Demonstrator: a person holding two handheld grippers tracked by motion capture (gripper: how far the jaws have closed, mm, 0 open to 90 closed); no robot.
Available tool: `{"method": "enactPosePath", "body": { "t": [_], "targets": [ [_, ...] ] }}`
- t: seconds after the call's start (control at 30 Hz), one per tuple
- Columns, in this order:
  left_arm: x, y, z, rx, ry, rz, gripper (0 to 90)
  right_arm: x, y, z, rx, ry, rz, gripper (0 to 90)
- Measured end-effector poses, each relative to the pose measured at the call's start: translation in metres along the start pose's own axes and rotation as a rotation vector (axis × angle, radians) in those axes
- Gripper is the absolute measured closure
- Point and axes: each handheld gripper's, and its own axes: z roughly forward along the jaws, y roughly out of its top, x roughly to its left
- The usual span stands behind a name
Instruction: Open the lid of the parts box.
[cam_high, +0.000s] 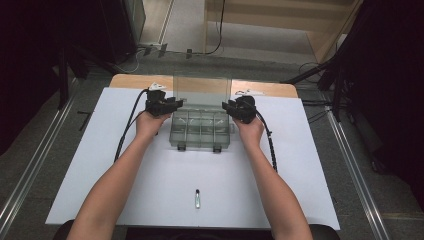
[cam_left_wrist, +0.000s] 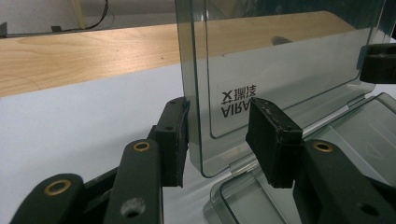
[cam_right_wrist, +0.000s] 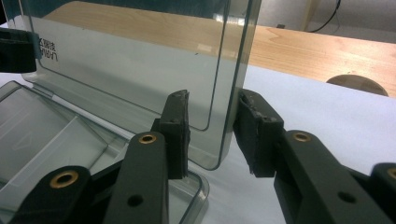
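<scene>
Two grippers are working at the clear plastic box that is sitting near the far middle of the white table, its lid standing upright at the back. The left gripper is reaching in at the lid's left edge, and the right gripper is reaching in at its right edge, each held in one of the person's hands. In the left gripper view, the left gripper is straddling the lid: its outer jaw is lying against the lid's edge while the inner jaw is standing clear of the inner face, so the jaws are apart and not clamped. In the right gripper view, the right gripper is straddling the other edge of the lid in the same way, with a gap showing between each pad and the plastic, so these jaws are also apart. Printed lettering is showing on the lid, and the box's open tray, divided into compartments, is lying just below the jaws. A small dark pen-like thing is lying on the table near the person, well apart from the box. The bare wooden strip of the tabletop is showing beyond the white sheet.
</scene>
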Motion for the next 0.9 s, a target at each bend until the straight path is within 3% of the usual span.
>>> {"method": "enactPosePath", "body": {
  "t": [0.33, 0.9],
  "targets": [
    [-0.001, -0.002, 0.006, 0.001, 0.025, -0.027, 57.7, 0.001, -0.002, 0.005, 0.009, -0.021, 0.012, 66.7],
    [0.0, -0.006, 0.013, 0.004, 0.04, -0.041, 56.5, -0.002, -0.006, 0.009, 0.029, -0.007, 0.043, 63.4]
  ]
}}
